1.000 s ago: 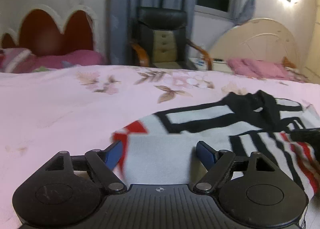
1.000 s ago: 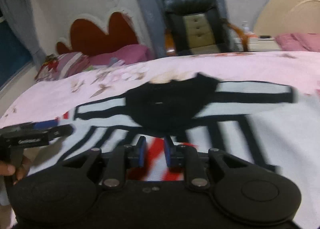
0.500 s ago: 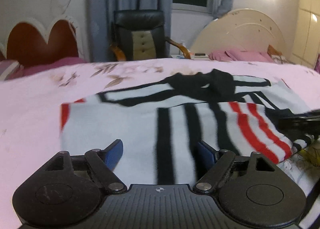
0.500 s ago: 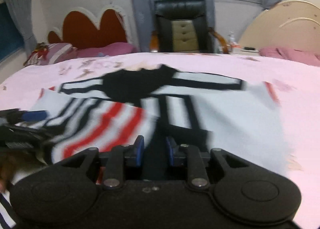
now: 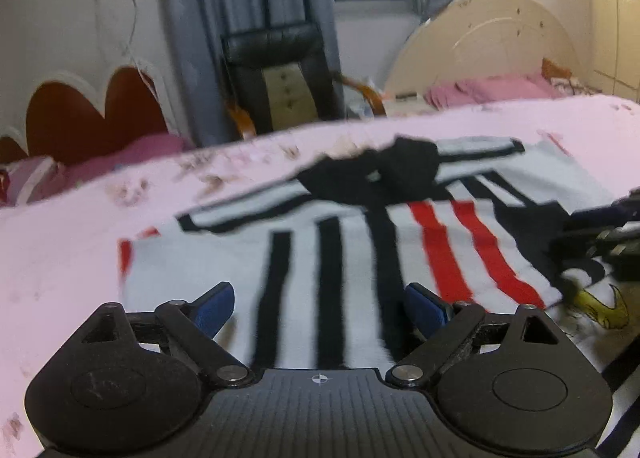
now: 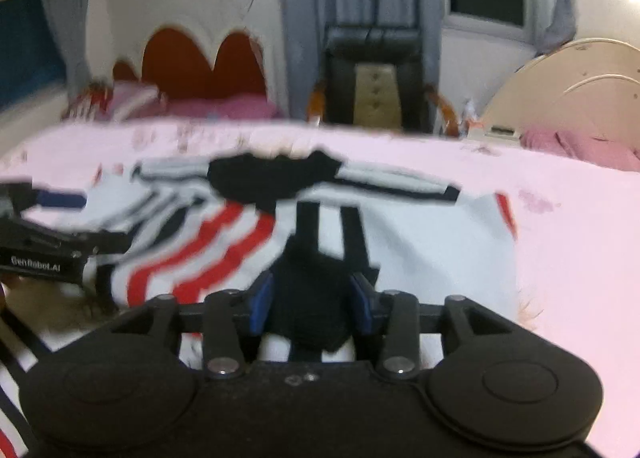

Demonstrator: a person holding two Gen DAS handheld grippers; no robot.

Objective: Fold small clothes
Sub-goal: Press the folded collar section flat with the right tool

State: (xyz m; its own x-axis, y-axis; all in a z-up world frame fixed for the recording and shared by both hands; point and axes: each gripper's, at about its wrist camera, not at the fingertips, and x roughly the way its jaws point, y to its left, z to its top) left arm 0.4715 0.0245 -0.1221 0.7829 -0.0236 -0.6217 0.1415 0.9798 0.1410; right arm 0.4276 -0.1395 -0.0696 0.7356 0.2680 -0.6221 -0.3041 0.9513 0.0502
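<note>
Now mid-fold: right gripper [image 6: 312, 300] jaws have just been opening, half spread, with a dark bunch of the sweater [image 6: 420, 242] between them, pads seemingly off it. Left gripper [image 5: 320, 304] jaws have just widened, spread wide over the striped front, holding nothing. Sweater lies ahead on the pink bedsheet [image 5: 60, 258]. Next probably: regrip an edge, fold over

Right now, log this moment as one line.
left tool: open, empty, jaws just opening | right tool: just opening, black cloth between | striped sweater: sleeve folded across, on pink bedsheet
</note>
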